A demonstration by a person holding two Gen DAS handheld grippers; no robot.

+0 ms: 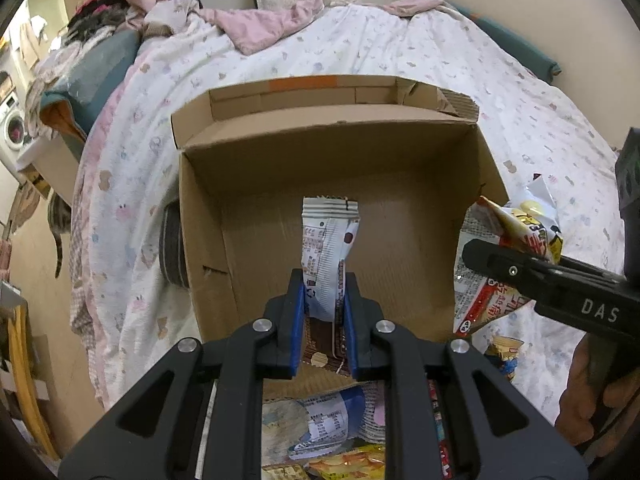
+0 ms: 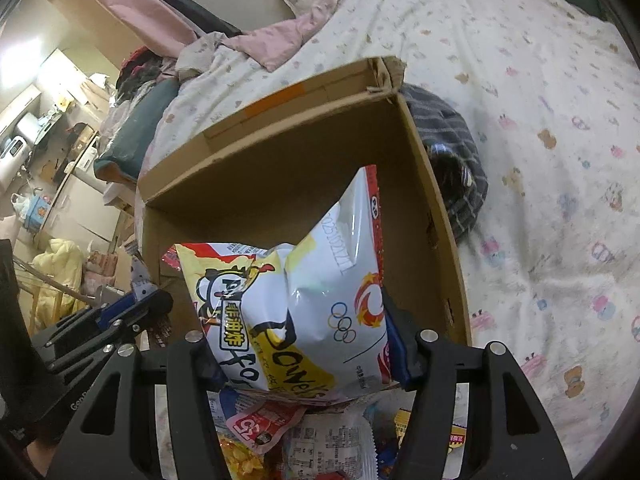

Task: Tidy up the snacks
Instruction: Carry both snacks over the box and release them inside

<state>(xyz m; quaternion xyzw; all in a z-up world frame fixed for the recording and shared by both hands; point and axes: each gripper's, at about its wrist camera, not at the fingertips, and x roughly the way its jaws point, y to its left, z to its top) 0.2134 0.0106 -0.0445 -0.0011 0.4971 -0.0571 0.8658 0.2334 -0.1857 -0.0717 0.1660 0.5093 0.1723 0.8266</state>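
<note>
Both my wrist cams look steeply down along my fingers, close over the same open cardboard box [image 1: 224, 216] [image 2: 436, 216] on the bed [image 1: 400, 48] [image 2: 520, 80].

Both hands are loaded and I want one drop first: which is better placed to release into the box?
Left, probably. Its tongs hold the slim packet over the cardboard box floor; the right tongs' big bag seems nearer the box's edge.

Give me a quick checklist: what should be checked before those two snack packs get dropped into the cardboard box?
1. Left tool grips the slim white pack: ok.
2. Right tool grips the large white and yellow bag: ok.
3. Cardboard box open on top: ok.
4. Box floor under the slim pack bare: ok.
5. Slim pack is above the box: ok.
6. Large bag fully past the box rim: cannot tell.
</note>
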